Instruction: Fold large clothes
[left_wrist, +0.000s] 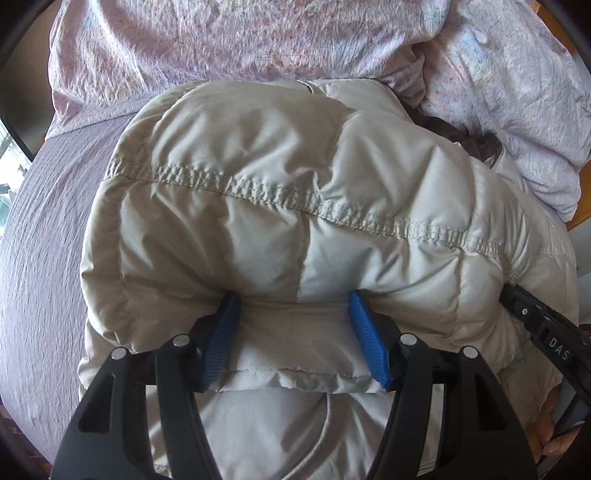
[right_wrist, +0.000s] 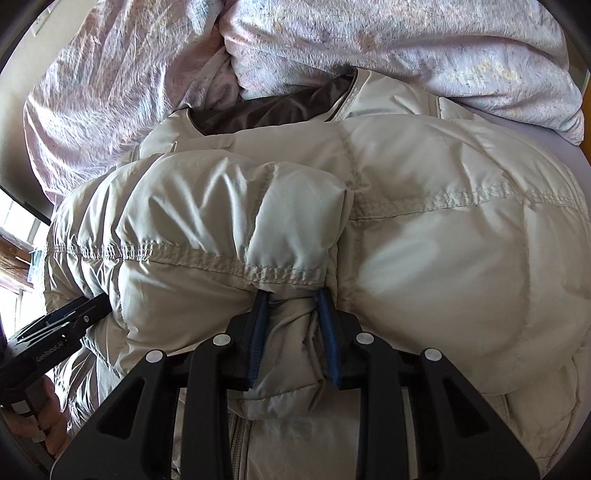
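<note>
1. Task item: a beige quilted down jacket (left_wrist: 295, 206) lies in a bulky, doubled-over heap on a bed. Its hem edge is nearest both cameras, and its dark brown lining (right_wrist: 273, 107) is exposed at the far side.
2. Support: the jacket rests on a lilac bedsheet (left_wrist: 44, 258). A crumpled pink patterned duvet (left_wrist: 240, 40) is bunched just beyond the jacket and touches its far edge.
3. Left gripper (left_wrist: 295, 339): the jaws point steeply down and stand moderately wide. A thick fold of the jacket hem fills the gap. Both blue pads (left_wrist: 365, 339) press against the padded fabric, so the jaws are clamped on the jacket.
4. Right gripper (right_wrist: 293, 336): the jaws stand narrow. A bunched, pinched section of jacket hem sits between the blue pads (right_wrist: 327, 332), which are in firm contact with it on both sides. The jaws are clamped on the jacket.
5. Relative position: each gripper appears at the edge of the other's view, both at the near edge of the jacket.
6. Operator: a hand (left_wrist: 550, 439) is partly visible at the lower right of the left wrist view, on the handle of the right gripper.
7. Zipper: a zipper track (right_wrist: 238, 439) is visible on the lower jacket layer, below the right gripper.
</note>
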